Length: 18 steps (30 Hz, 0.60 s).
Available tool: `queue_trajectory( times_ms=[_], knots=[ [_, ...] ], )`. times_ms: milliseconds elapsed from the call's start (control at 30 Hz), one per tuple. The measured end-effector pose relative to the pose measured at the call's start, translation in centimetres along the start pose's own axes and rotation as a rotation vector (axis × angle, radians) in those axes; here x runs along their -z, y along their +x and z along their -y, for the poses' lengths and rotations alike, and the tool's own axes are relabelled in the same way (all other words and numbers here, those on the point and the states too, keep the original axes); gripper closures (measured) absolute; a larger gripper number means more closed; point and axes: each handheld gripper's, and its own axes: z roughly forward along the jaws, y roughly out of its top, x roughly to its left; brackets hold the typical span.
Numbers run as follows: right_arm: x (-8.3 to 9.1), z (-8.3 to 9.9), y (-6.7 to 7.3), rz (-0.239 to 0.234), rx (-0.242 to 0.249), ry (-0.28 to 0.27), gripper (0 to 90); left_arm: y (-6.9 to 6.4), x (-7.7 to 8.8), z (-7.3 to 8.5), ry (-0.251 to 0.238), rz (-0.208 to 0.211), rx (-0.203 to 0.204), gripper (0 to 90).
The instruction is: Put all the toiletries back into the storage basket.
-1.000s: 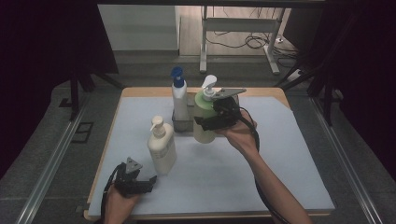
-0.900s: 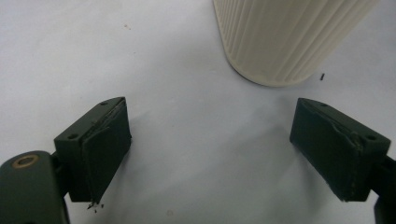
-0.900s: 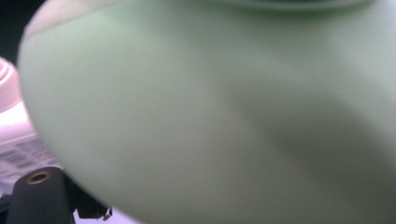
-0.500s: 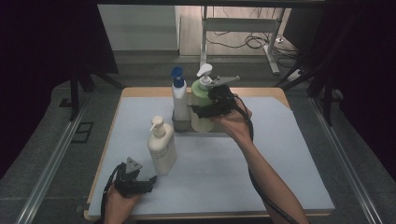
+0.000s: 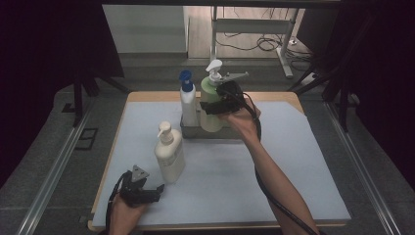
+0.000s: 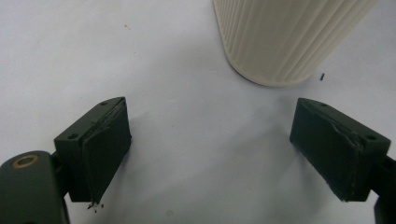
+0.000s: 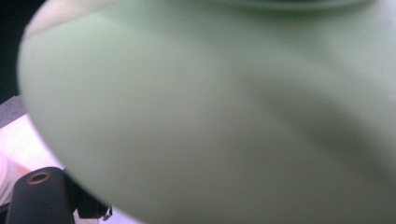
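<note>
My right gripper is shut on a pale green pump bottle, which it holds upright at the right part of a small grey tray at the back of the table. Whether the bottle's base rests in the tray I cannot tell. A white bottle with a blue cap stands in the tray's left part, close beside it. In the right gripper view the green bottle is blurred and very near. My left gripper stands open at the front left, low over the mat, just short of a cream ribbed pump bottle.
A pale mat covers the wooden table. Its right half and front middle hold nothing but my right forearm. Dark curtains and metal rails flank the table, and a desk frame with cables stands behind it.
My right hand has carried the green bottle farther back on the table, in beside the blue-capped bottle at the tray. The left gripper and the cream bottle have stayed put.
</note>
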Motion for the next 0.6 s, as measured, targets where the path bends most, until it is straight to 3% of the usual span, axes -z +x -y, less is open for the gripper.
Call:
queue_trajectory(
  times_ms=[600],
  knots=[
    [-2.3, -0.6, -0.9, 0.043, -0.002, -0.008, 12.4, 0.0, 0.0, 0.0, 0.0, 0.0, 0.0, 12.2]
  ],
)
